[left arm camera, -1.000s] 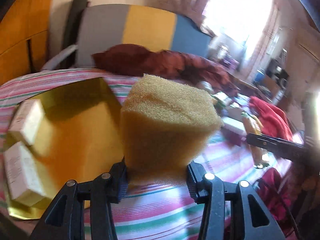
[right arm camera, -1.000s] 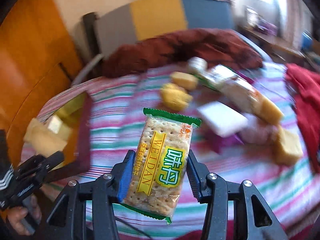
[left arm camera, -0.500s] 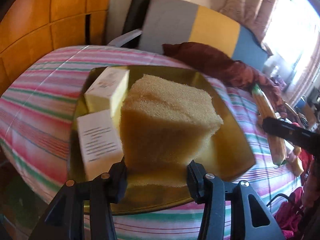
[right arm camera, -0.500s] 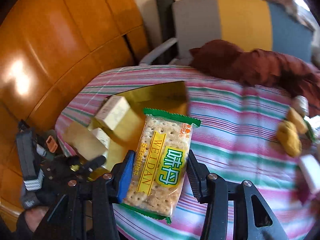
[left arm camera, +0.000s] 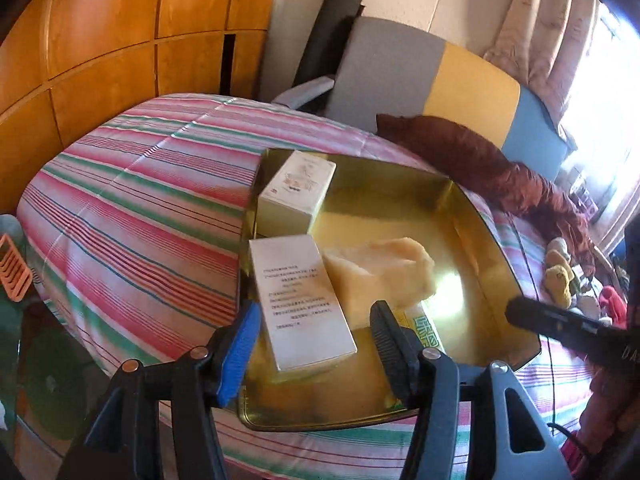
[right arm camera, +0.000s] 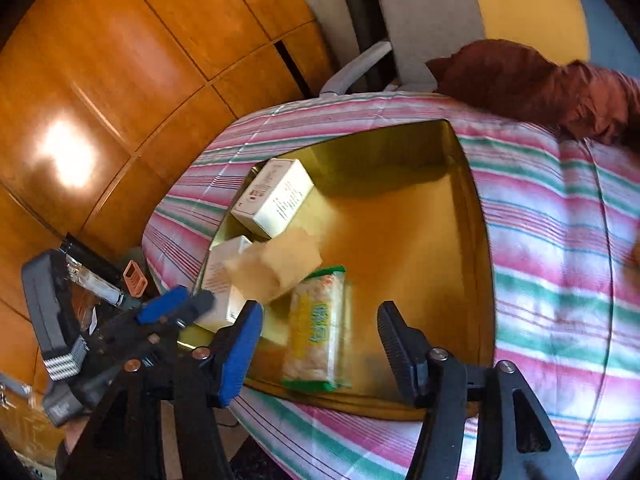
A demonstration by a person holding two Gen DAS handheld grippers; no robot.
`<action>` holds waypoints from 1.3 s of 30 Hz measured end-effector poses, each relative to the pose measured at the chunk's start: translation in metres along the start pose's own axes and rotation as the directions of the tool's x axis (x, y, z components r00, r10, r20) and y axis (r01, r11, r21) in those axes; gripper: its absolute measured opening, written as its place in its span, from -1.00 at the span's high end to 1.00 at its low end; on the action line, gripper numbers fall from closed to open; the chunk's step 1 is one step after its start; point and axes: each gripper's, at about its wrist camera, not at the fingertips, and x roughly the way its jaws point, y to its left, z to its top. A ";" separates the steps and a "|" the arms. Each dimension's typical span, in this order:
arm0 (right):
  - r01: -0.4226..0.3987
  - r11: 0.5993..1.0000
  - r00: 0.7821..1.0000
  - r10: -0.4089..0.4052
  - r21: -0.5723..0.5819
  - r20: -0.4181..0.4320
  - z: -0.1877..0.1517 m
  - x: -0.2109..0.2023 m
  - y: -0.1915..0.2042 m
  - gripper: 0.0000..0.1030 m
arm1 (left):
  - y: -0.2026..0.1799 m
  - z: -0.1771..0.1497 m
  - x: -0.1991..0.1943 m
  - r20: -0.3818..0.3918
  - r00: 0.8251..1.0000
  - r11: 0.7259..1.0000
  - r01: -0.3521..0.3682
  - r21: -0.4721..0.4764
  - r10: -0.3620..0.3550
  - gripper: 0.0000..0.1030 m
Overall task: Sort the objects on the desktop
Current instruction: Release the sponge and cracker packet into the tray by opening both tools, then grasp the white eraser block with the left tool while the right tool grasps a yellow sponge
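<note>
Sponge [right arm camera: 276, 268] blurred, cracker pkt [left arm camera: 426, 330] half-hidden behind hand-held gripper finger.

right gripper [right arm camera: 320, 344] jaws just opened, empty | cracker packet [right arm camera: 318, 326], sponge [right arm camera: 276, 268] in gold tray [right arm camera: 420, 240]

I read nothing for certain: the green-edged cracker packet [right arm camera: 316, 332] shows blurred yellow-green characters, and the near white box [left arm camera: 298, 304] bears tiny illegible lines.
</note>
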 end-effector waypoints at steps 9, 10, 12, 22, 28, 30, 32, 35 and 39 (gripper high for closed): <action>0.107 0.994 0.993 -0.106 -0.024 0.053 -0.017 -0.031 -0.011 -0.50 | -0.042 0.004 -0.021 0.051 0.997 0.993 0.047 0.104 -0.052 -0.12; 0.124 0.992 0.991 -0.122 -0.032 0.062 -0.018 -0.035 -0.011 -0.54 | -0.048 0.004 -0.023 0.056 0.997 0.992 0.047 0.120 -0.055 -0.12; 0.150 0.988 0.986 -0.146 -0.042 0.079 -0.020 -0.042 -0.012 -0.59 | -0.060 0.003 -0.026 0.063 0.996 0.988 0.051 0.147 -0.061 -0.13; 0.250 0.967 0.960 -0.242 -0.042 0.142 -0.031 -0.072 -0.034 -0.65 | -0.090 -0.002 -0.034 0.086 0.996 0.973 -0.011 0.231 -0.009 -0.13; 0.292 0.956 0.945 -0.290 0.009 0.148 -0.037 -0.089 -0.060 -0.65 | -0.093 -0.003 -0.032 0.078 0.997 0.970 -0.024 0.243 0.005 -0.13; 0.314 0.949 0.938 -0.314 0.022 0.149 -0.039 -0.097 -0.071 -0.65 | -0.093 -0.002 -0.032 0.077 0.997 0.970 -0.023 0.241 0.005 -0.13; 0.338 0.941 0.929 -0.338 0.027 0.152 -0.039 -0.105 -0.082 -0.65 | -0.093 -0.001 -0.031 0.072 0.997 0.972 -0.015 0.235 -0.002 -0.13; 0.377 0.925 0.909 -0.379 0.048 0.171 -0.037 -0.124 -0.100 -0.65 | -0.099 -0.001 -0.031 0.068 0.997 0.969 0.010 0.246 -0.028 -0.13; 0.426 0.896 0.879 -0.443 0.128 0.178 -0.037 -0.155 -0.136 -0.65 | -0.112 -0.003 -0.028 0.057 0.996 0.960 0.051 0.277 -0.069 -0.13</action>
